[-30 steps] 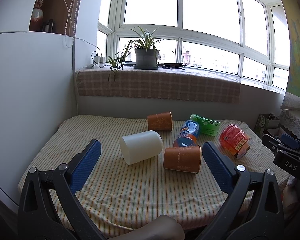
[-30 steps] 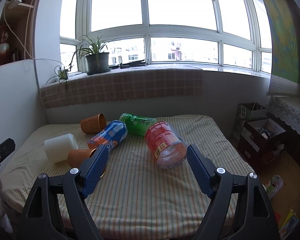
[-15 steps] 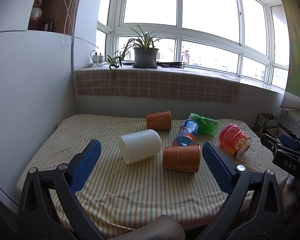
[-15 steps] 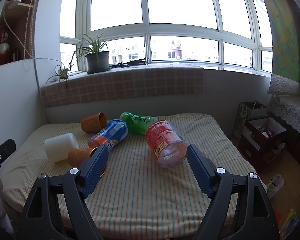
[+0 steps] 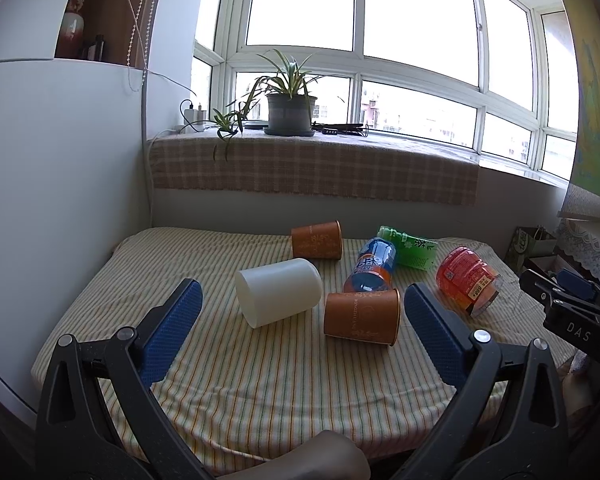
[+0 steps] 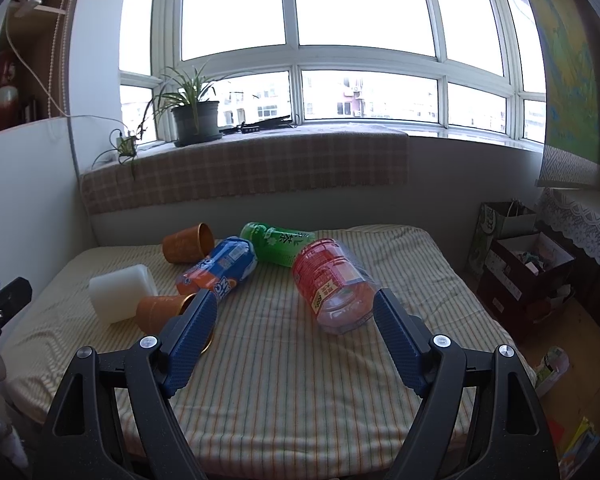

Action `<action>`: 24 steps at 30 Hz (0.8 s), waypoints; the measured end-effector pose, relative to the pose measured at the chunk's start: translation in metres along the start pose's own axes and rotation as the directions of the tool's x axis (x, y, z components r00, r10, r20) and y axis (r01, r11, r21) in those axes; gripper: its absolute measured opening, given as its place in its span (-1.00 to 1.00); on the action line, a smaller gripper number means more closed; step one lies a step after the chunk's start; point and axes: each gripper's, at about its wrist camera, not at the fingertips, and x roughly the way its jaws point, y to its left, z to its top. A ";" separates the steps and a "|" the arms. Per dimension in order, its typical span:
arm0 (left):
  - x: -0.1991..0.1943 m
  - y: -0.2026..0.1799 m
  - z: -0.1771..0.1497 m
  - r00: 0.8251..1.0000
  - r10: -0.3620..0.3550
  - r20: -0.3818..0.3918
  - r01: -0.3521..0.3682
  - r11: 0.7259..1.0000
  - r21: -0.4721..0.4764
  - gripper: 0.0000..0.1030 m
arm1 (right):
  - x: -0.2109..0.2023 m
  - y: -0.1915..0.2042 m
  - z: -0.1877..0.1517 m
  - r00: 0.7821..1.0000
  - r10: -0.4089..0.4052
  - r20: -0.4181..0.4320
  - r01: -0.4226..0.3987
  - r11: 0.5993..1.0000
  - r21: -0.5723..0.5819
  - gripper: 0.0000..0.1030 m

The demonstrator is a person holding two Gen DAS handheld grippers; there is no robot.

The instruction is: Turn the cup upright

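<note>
Orange paper, printed with a vertical line of lettering too small to read, makes up the near cup (image 5: 361, 317), which lies on its side near the middle of the bed (image 5: 260, 392), mouth to the right, touching the blue bottle (image 5: 371, 267) behind it. A second orange cup (image 5: 317, 240) lies farther back, and a white cup (image 5: 278, 293) lies just left of the near one. The green bottle (image 5: 409, 248) carries a white Chinese character for tea; the red jug (image 5: 466, 280) has a price tag reading 698. "DAS" is printed on the right gripper (image 6: 290, 334) as seen from the left wrist. Both it and the left gripper (image 5: 300, 334) hover with jaws wide and hold nothing. Striped yellow sheets cover the bed; a checked cloth drapes the sill under a potted plant (image 5: 290, 110) and a big bay window (image 5: 360, 40).
</note>
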 end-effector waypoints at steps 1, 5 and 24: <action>0.000 0.000 0.000 1.000 0.001 0.000 -0.001 1.000 0.000 0.99 | 0.000 0.000 0.000 1.000 0.000 0.000 0.000 1.000 0.001 0.56; 0.000 0.000 0.000 1.000 0.001 0.000 -0.001 1.000 0.000 0.99 | 0.000 0.000 0.000 1.000 0.000 -0.001 0.000 1.000 0.001 0.56; 0.000 -0.004 -0.001 1.000 -0.001 -0.003 0.001 1.000 -0.003 0.99 | 0.001 0.003 0.000 1.000 0.004 -0.005 -0.004 1.000 -0.003 0.56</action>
